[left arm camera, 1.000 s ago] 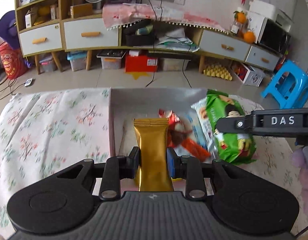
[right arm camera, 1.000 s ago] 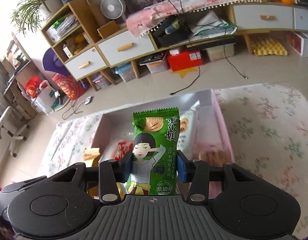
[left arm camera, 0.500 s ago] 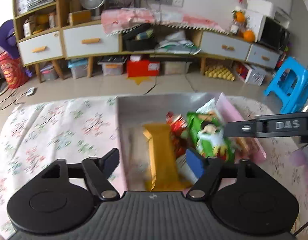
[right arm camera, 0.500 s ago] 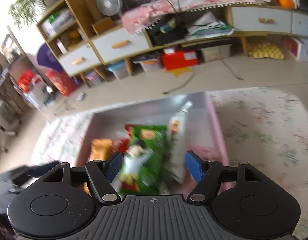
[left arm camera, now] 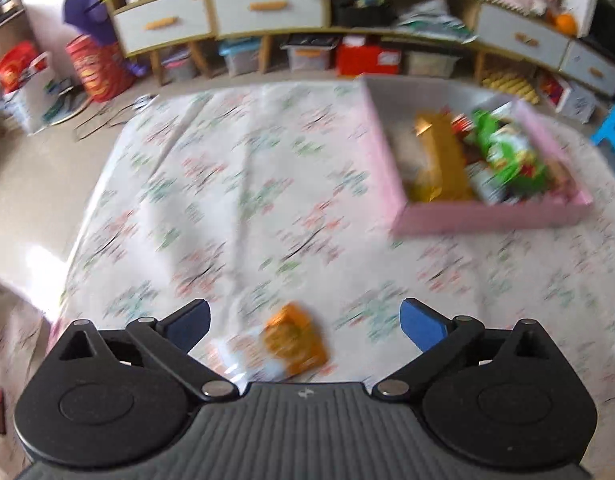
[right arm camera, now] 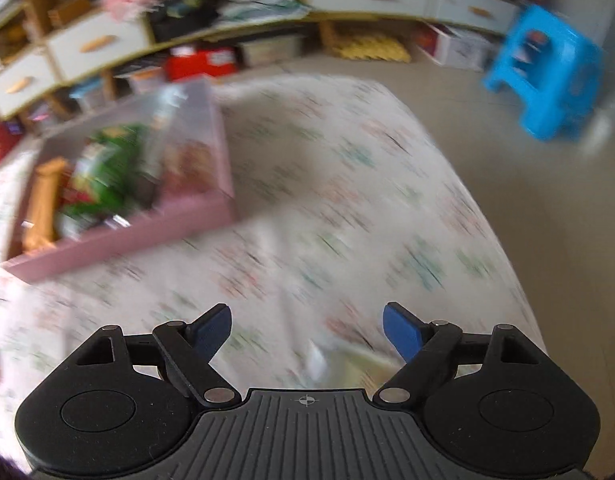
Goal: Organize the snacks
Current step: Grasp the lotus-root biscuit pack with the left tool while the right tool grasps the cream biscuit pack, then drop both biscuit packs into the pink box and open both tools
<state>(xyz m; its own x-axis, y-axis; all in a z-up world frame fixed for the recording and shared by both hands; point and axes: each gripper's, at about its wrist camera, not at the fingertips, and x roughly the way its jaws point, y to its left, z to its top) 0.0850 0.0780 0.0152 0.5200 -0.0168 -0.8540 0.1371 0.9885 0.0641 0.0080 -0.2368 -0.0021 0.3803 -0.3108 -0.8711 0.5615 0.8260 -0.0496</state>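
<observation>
Your left gripper (left arm camera: 305,326) has its jaws spread wide with nothing between the blue pads. Just below and between them, lying flat on the floral tablecloth (left arm camera: 227,184), is a small orange snack packet (left arm camera: 293,340), with a paler, whitish wrapper touching its left side; blur makes it hard to tell whether that is a second packet or part of the same one.

Your right gripper (right arm camera: 307,334) is also spread wide and empty. Between its jaws, close to the gripper body, a pale packet (right arm camera: 347,362) with a white edge lies on the cloth; its print is too smeared to read.

Farther out, the pink box (left arm camera: 487,216) sits well apart from both packets, to the right in the left view and to the left in the right view. It already holds a gold packet (left arm camera: 439,160), a green packet (left arm camera: 507,152) and other wrappers.

You can expect these loose packets to be light, thin and crinkly, probably slick foil or plastic that slides on the cloth. Pinch across the narrow width near the middle, gently, since the contents may crush, and watch for the sealed edge slipping out of the pads
</observation>
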